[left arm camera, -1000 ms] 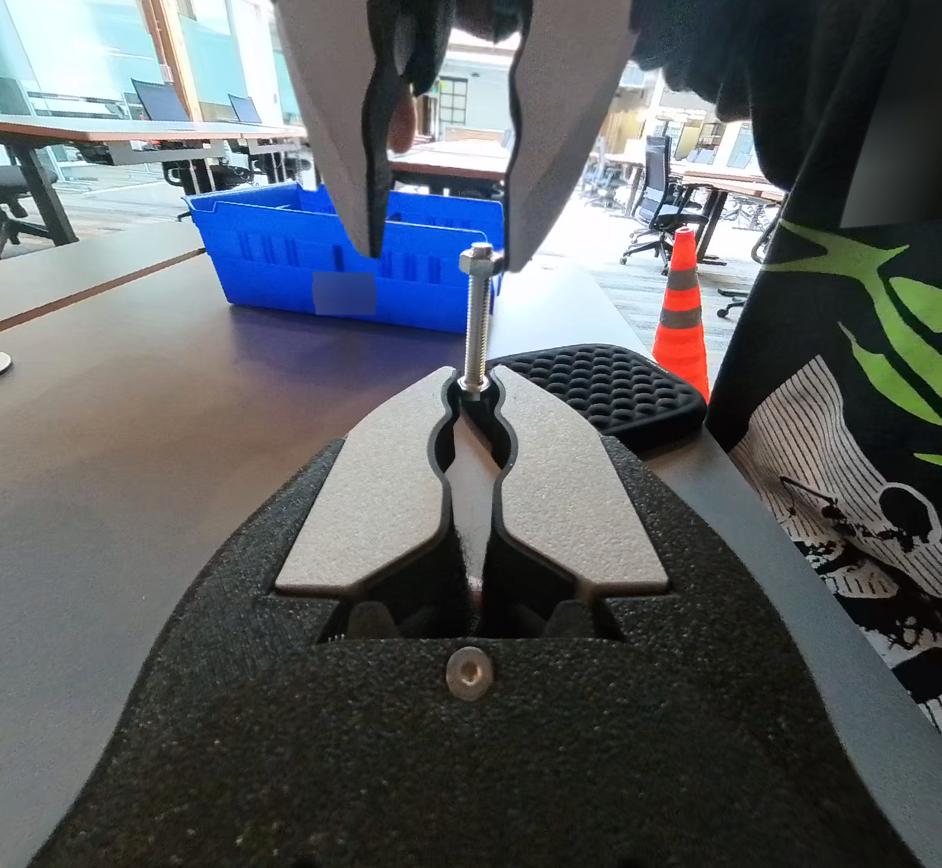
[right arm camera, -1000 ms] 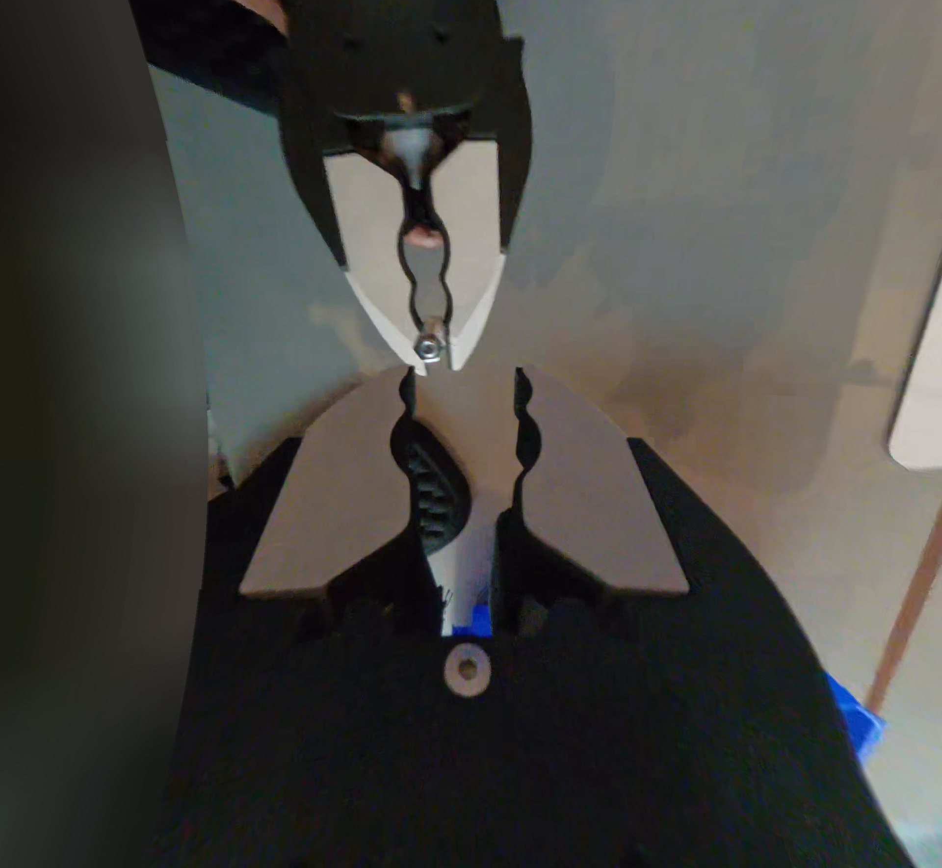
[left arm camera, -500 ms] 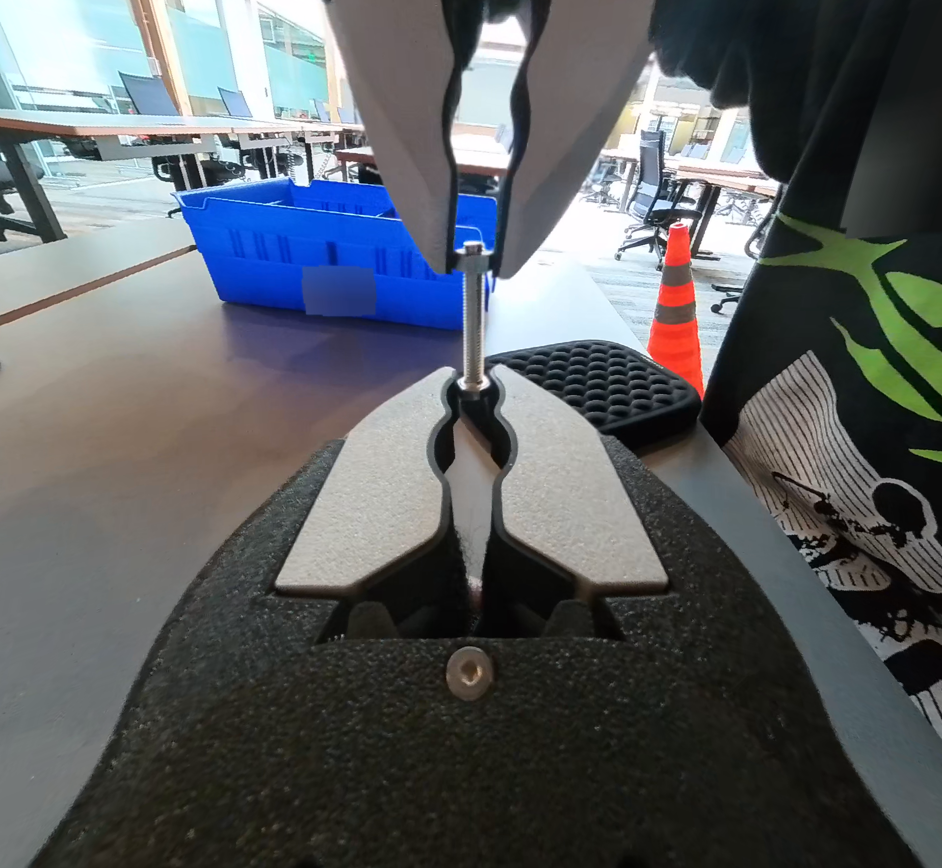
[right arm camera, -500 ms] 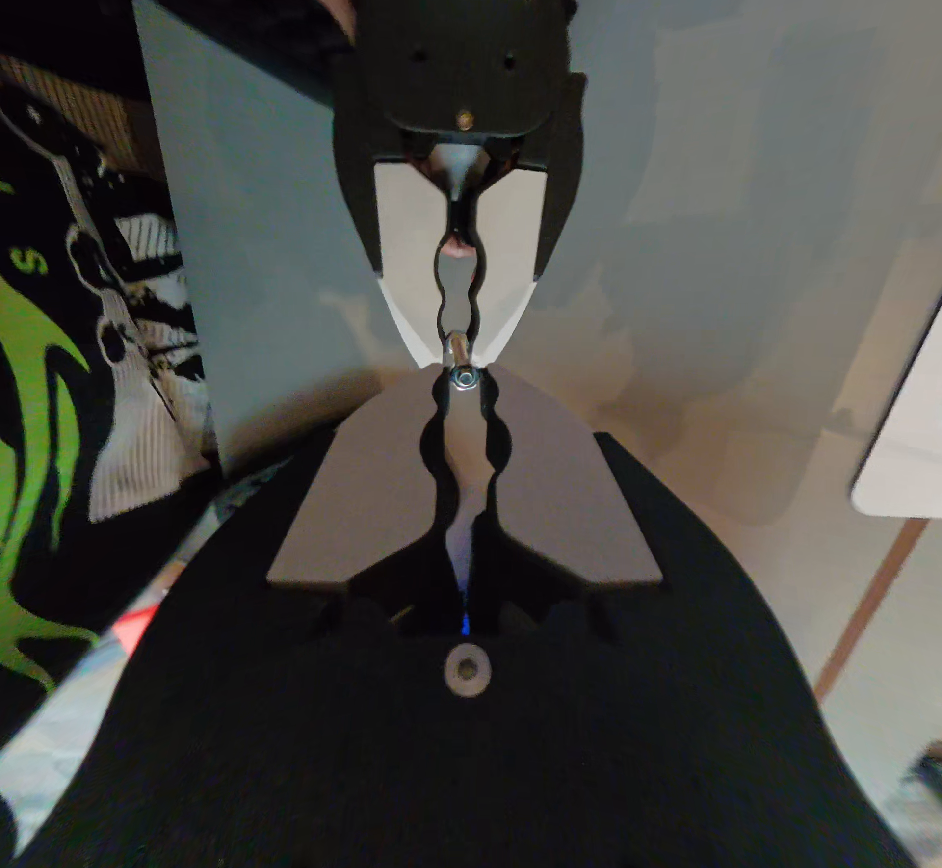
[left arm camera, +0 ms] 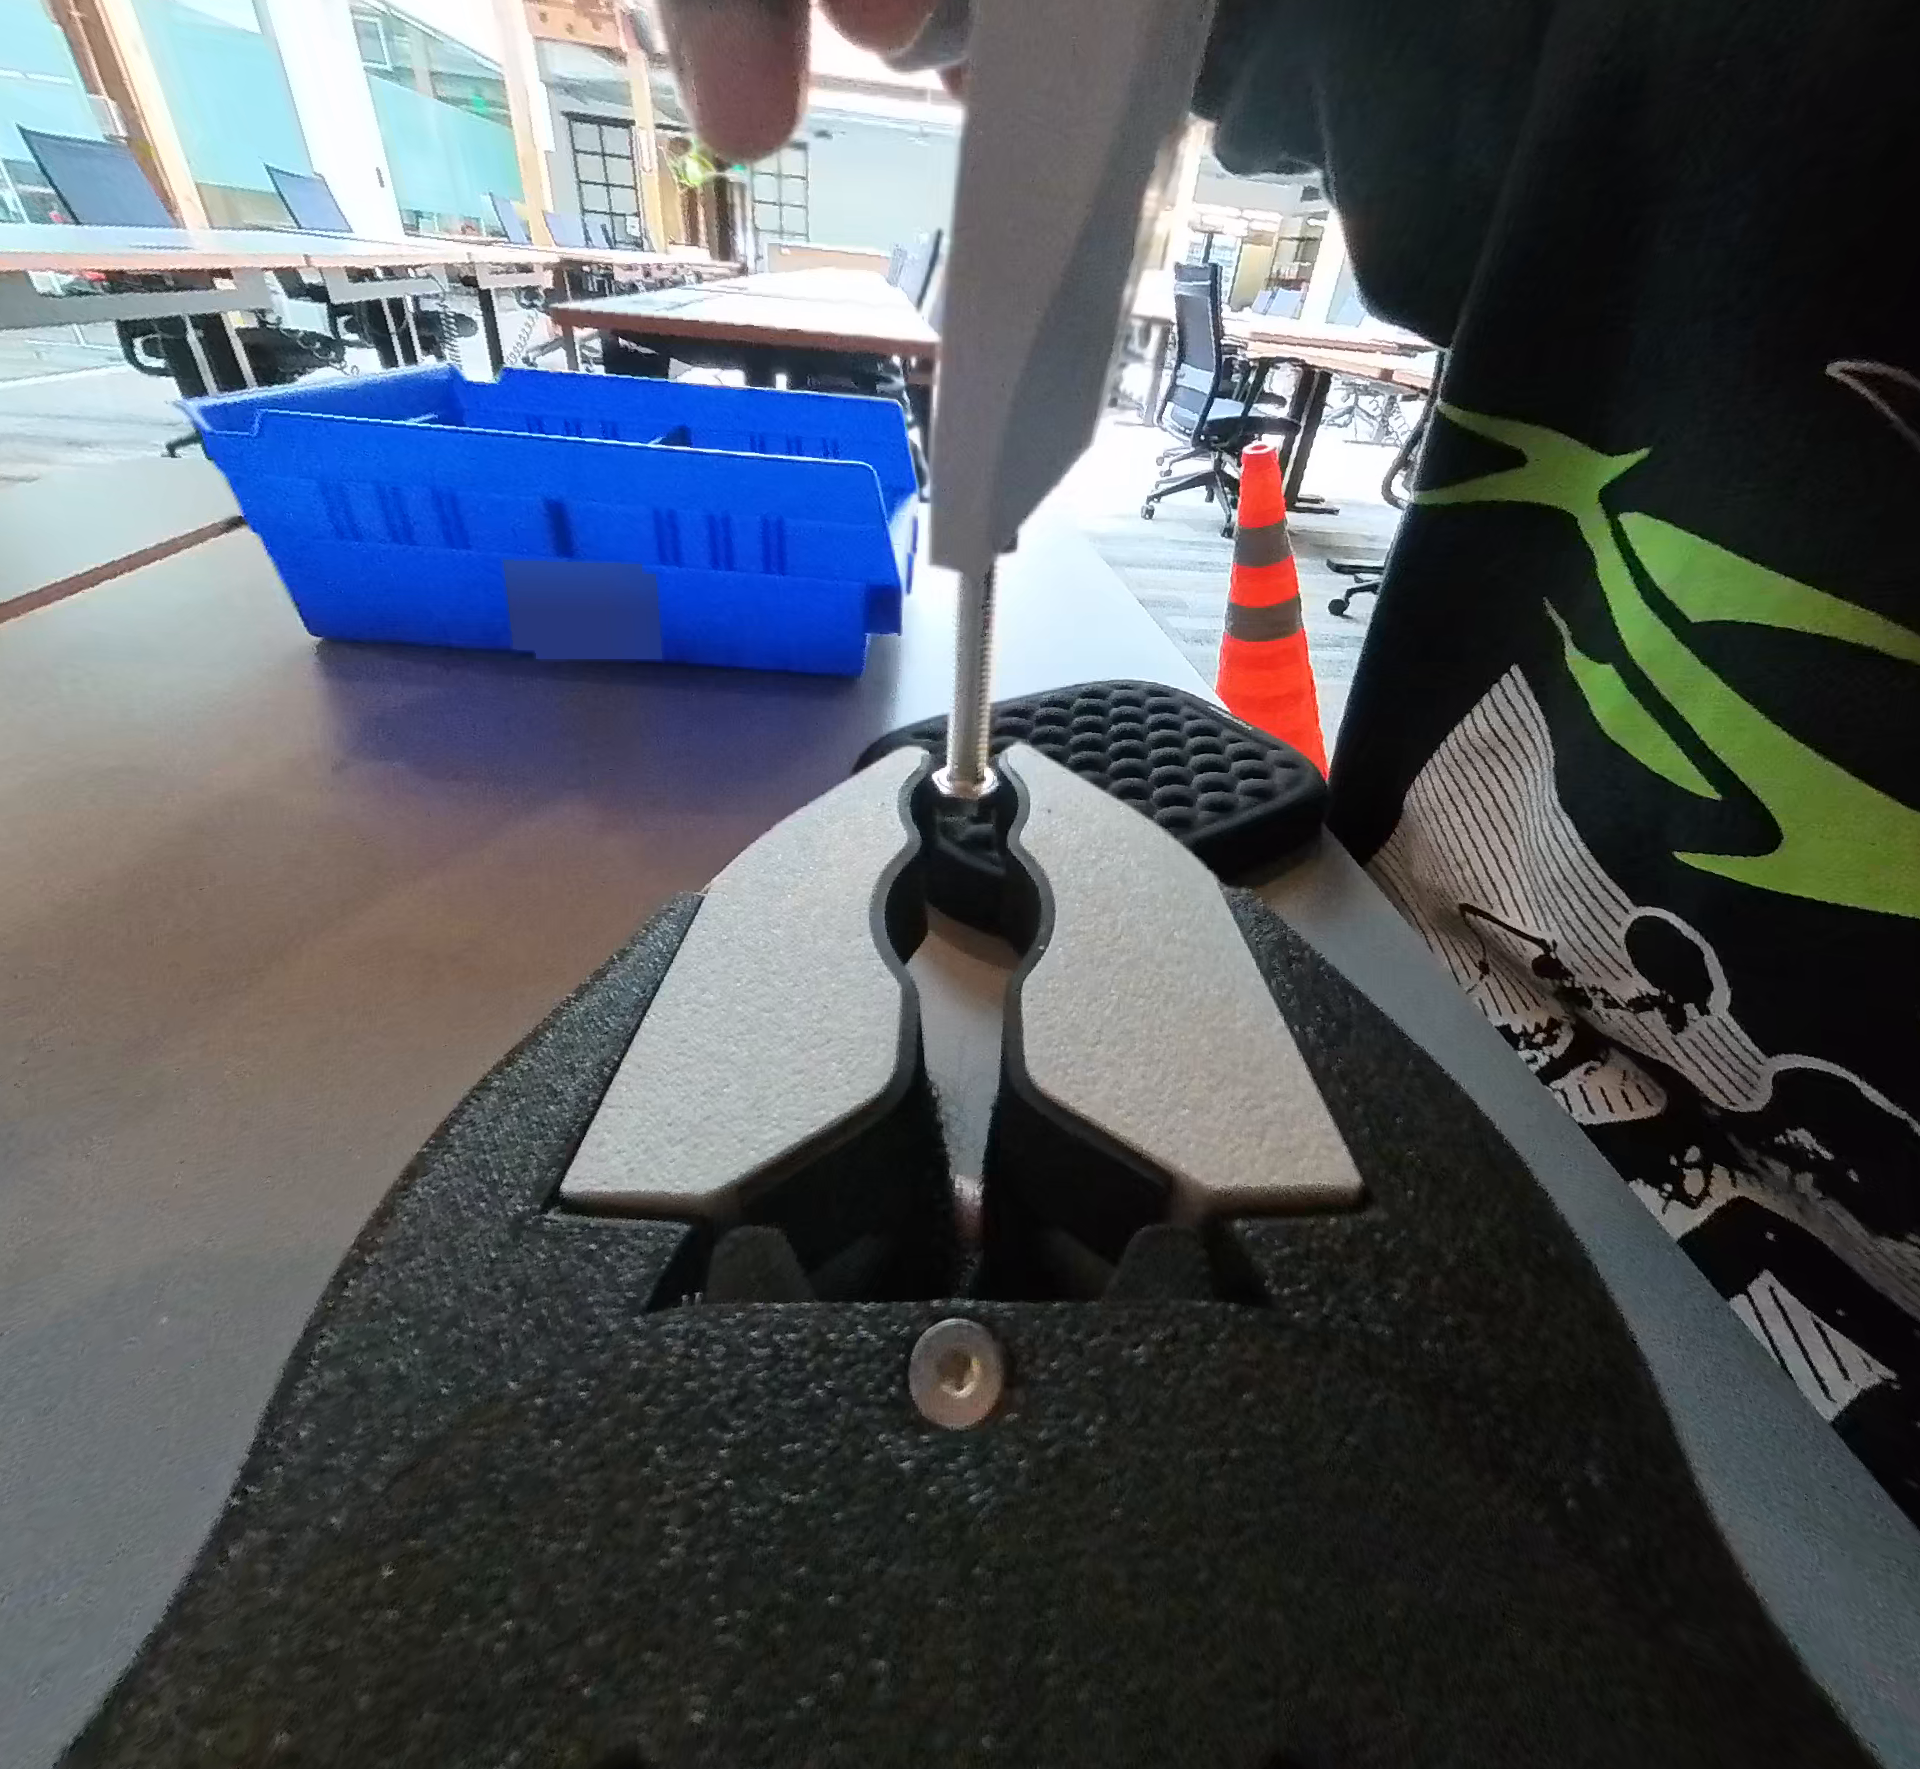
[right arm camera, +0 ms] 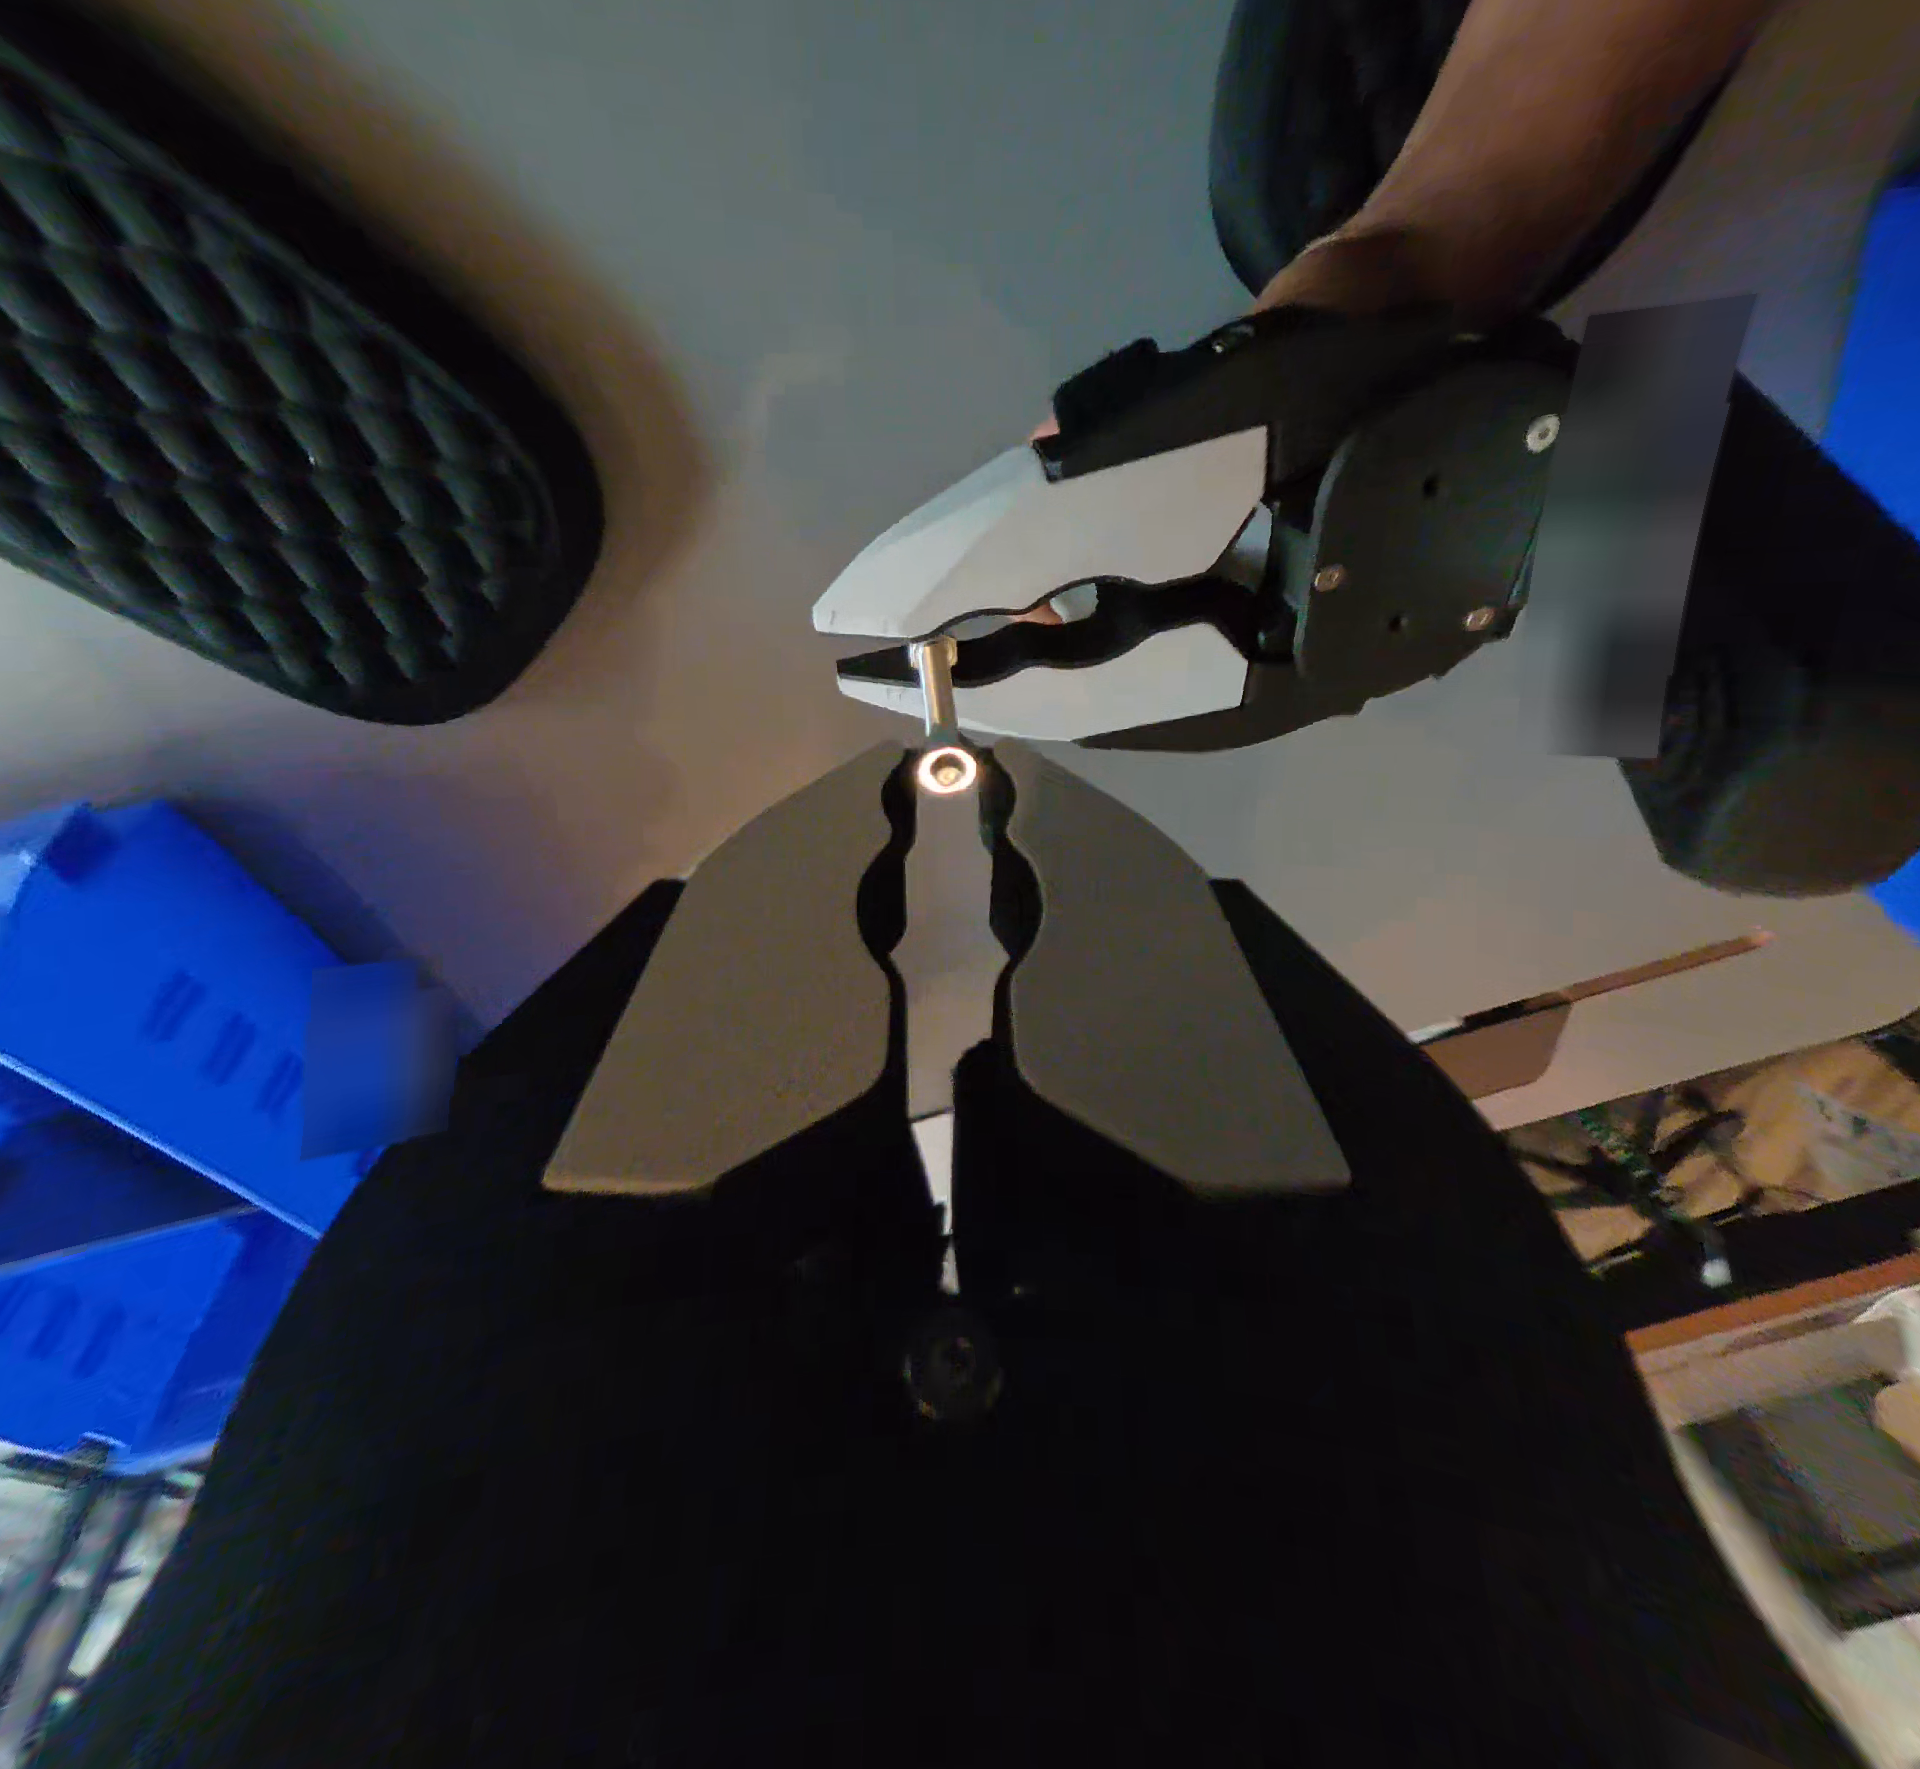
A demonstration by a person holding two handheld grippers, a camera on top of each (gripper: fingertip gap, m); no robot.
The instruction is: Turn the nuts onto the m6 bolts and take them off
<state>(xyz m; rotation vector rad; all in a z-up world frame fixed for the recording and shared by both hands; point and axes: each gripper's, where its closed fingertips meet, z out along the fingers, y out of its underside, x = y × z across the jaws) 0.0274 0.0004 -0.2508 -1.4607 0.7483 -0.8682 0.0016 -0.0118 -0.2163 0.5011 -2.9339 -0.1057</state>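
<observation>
The bolt [left arm camera: 975, 670] stands upright above the counter [left arm camera: 312, 940], its long axis running straight from 6 to 12 o'clock in the left wrist view. Its lower end sits at the tip of the left hand-held gripper [left arm camera: 968, 784], whose fingers [left arm camera: 800, 971] are drawn together and clamped on that end. The upper end disappears into the tip of the right hand-held gripper [left arm camera: 982, 545], which comes down from 12 o'clock.

In the right wrist view the bolt is seen almost end-on, a bright ring at the tip of the right hand-held gripper [right arm camera: 948, 772], and the fingers [right arm camera: 1101, 981] are closed about it. The nut itself cannot be made out as separate there; judging by the task, the right tool is pinching it at the bolt's top. The shaft leads off toward 12 o'clock into the left hand-held gripper [right arm camera: 904, 665], which reaches in from 3 o'clock.

So the coming turn likely hinges on one axis: the right tool sits in line with the bolt, the left across it, both touching it at opposite ends. A black mat [left arm camera: 1153, 753] lies just behind, at 1 o'clock, and a blue bin [left arm camera: 582, 514] farther off at 10 o'clock.
</observation>
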